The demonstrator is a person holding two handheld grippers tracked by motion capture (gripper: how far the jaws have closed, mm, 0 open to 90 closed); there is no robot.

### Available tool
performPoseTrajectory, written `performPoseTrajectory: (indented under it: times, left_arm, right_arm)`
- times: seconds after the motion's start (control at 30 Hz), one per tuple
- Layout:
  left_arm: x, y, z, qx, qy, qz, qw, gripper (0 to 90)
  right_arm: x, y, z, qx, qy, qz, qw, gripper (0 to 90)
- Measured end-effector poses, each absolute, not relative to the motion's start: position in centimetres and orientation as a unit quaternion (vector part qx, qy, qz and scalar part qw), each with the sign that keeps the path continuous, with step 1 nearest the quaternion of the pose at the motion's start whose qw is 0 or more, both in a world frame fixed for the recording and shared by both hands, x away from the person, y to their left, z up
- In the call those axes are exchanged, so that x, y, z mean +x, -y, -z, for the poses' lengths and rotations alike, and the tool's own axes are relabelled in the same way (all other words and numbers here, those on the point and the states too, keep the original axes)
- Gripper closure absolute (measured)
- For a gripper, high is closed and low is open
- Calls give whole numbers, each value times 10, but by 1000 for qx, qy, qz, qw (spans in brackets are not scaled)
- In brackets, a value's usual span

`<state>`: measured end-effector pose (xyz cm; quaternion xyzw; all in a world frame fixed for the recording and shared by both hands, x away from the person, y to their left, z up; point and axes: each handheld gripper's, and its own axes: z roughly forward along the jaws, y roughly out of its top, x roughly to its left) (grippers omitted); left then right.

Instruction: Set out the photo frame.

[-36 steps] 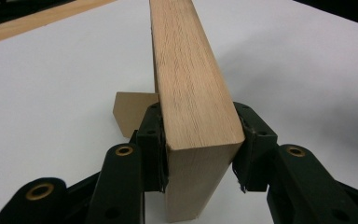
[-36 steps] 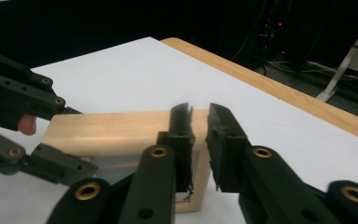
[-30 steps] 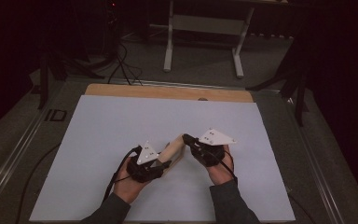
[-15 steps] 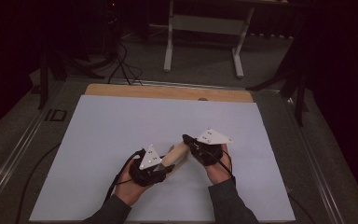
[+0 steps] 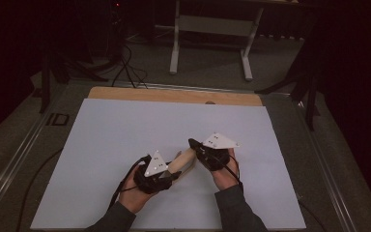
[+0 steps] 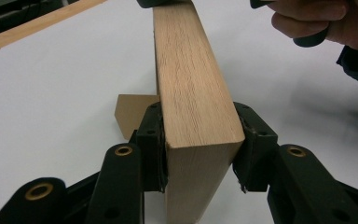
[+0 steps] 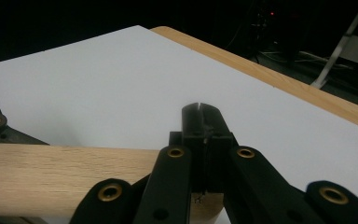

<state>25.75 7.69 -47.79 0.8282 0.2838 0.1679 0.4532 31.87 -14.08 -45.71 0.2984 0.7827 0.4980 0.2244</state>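
A pale wooden block [image 5: 183, 160] spans the gap between my two grippers near the table's front middle. My left gripper [image 5: 171, 174] is shut on its near end, with a jaw pressed on each side of the block [image 6: 191, 84]. A small tan flat piece [image 6: 129, 113] lies on the table just behind the left jaw. My right gripper [image 5: 193, 144] is at the block's other end. In the right gripper view its jaws [image 7: 200, 122] are pressed together with nothing visible between them, and they lie over the block [image 7: 51, 172], which runs off to the left below them.
A white sheet [image 5: 125, 140] covers the table, with a wooden strip [image 5: 174, 95] along the far edge. Beyond it on the dark floor stand a light metal frame [image 5: 210, 26] and some cables [image 5: 125, 63]. A hand [image 6: 321, 23] holds the right gripper.
Both hands have drifted slightly, the left a little toward the near edge. The block stays held between the grippers.
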Motion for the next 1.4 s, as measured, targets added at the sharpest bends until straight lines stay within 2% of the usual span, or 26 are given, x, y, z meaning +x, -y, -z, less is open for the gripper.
performPoseTrajectory:
  times: [0.6,1.4]
  left_arm:
    - [267,-89,479,808,-340,-179,446,539]
    - [274,-99,482,793,-380,-182,440,474]
  right_arm:
    - [316,144,456,305,-783,-492,229,896]
    - [311,149,453,304,-794,-478,220,896]
